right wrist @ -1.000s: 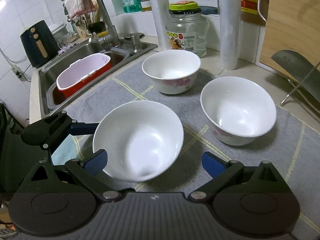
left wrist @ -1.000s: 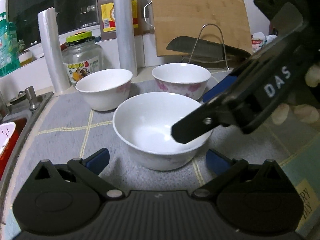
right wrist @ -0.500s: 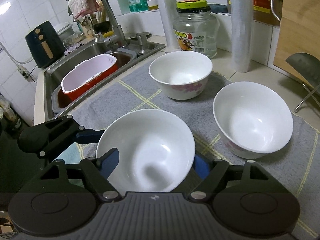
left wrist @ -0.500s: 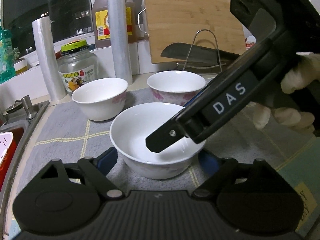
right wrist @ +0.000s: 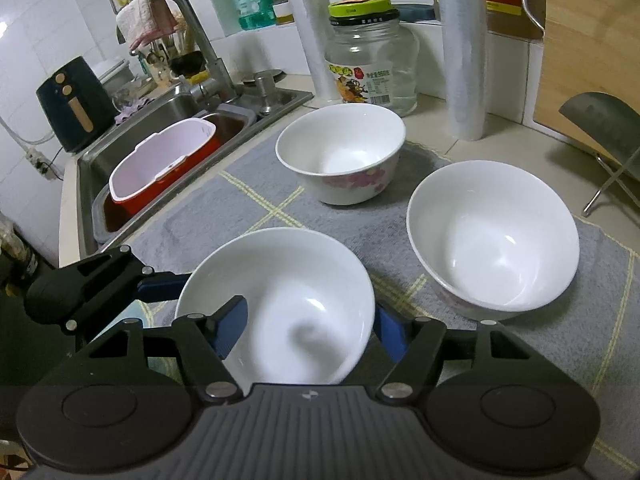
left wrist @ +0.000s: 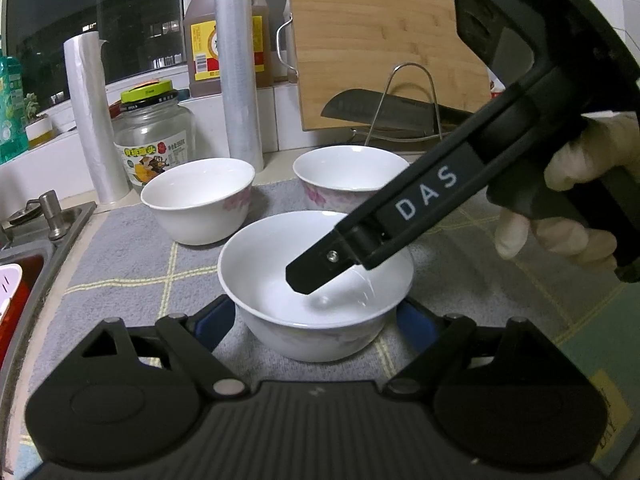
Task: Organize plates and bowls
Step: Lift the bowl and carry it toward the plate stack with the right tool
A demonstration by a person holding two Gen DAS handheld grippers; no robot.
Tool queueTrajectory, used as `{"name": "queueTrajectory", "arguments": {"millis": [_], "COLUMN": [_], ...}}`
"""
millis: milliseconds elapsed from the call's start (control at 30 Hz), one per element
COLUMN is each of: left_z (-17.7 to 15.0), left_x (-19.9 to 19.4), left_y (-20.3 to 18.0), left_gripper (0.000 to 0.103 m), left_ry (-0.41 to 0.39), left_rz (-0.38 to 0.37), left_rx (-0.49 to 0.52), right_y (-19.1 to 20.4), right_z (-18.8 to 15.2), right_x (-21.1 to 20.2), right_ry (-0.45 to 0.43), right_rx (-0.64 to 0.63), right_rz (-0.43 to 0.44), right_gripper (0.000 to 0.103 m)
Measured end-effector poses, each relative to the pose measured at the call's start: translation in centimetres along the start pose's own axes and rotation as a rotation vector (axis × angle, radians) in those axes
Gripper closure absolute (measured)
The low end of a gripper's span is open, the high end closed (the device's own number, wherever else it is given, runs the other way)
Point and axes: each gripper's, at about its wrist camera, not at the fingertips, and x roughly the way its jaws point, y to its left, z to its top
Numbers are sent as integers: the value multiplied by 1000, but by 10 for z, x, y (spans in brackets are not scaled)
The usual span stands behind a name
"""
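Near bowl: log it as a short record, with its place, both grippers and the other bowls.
near bowl: upright, empty, on the grey mat
left gripper: jaws just closed, pads against the bowl's outer sides
right gripper: jaws just closed, pinching the rim wall, one finger inside, one outside
others: far bowl and side bowl, upright, free, on the mat
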Motion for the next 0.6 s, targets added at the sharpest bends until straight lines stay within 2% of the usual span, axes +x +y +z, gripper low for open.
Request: {"name": "queueTrajectory", "arguments": {"millis": [600], "left_z": [10], "left_x": [-16], "left_y": [-13], "left_gripper": [16], "left_ry": [36], "left_rz": [-12], "left_rx": [14], "right_y": [14], "right_z": [-7], "right_x": [-29], "right_ry": [-1], "right_rx": [-32], "right_rz": [-14], "right_gripper": [30]}}
